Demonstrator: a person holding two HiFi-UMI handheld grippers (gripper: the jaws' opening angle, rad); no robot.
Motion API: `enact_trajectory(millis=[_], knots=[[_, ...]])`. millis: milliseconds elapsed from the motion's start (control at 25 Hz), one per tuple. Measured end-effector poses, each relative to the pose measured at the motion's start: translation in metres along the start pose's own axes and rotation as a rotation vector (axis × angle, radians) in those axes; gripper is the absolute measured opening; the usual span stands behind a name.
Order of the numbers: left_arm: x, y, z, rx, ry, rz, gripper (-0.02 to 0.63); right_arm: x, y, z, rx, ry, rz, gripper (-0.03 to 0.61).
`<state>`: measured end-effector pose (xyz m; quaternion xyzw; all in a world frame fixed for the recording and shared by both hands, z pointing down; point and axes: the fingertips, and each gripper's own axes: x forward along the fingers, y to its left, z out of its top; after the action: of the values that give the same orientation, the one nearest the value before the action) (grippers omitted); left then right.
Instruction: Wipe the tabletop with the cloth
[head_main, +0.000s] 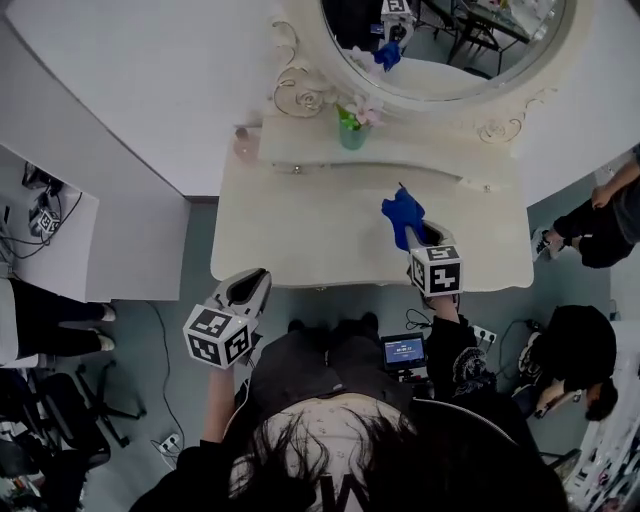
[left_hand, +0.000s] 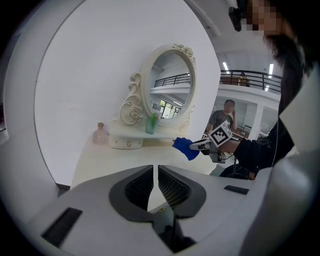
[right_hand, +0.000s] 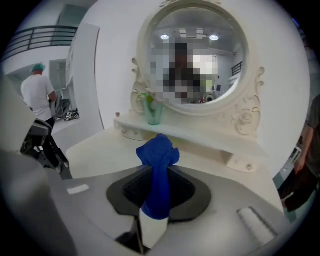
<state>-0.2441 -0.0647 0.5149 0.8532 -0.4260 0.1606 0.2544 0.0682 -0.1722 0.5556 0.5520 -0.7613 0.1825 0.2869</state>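
My right tongs (right_hand: 159, 192) pinch the bunched cloth (right_hand: 157, 152); my left tongs (left_hand: 155, 176) hang narrow and empty. Dragged across the tabletop (head_main: 300, 235), the cloth may slip free.

A white wall (head_main: 130, 80) fills the upper left of the head view, with grey-blue floor (head_main: 170, 330) below it. A cream table (head_main: 300, 235) stands against the wall at centre. A low shelf (head_main: 430, 150) runs along its back, and an oval mirror (head_main: 440, 50) in a scrolled frame sits at the top. A white desk (head_main: 70, 260) juts in at the left edge, and a black chair (head_main: 60, 410) sits lower left. In the left gripper view, a railing (left_hand: 250, 76) and ceiling lights (left_hand: 271, 69) show at upper right.
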Motion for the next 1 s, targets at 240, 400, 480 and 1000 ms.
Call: enact_trajectory(millis=[240, 400, 480, 1000], knots=[[-0.041, 0.037, -0.013, -0.019, -0.018, 0.015, 0.009, 0.036, 0.135, 0.031, -0.068, -0.017, 0.152, 0.087], [-0.063, 0.059, -0.017, -0.031, -0.037, 0.039, 0.009, 0.059, 0.225, 0.043, -0.140, -0.010, 0.263, 0.087], [-0.074, 0.068, -0.020, -0.040, -0.046, 0.051, 0.008, 0.067, 0.270, 0.047, -0.181, -0.009, 0.322, 0.087], [-0.122, 0.102, -0.039, -0.099, -0.071, 0.138, 0.009, 0.095, 0.433, -0.004, -0.397, 0.146, 0.561, 0.087]])
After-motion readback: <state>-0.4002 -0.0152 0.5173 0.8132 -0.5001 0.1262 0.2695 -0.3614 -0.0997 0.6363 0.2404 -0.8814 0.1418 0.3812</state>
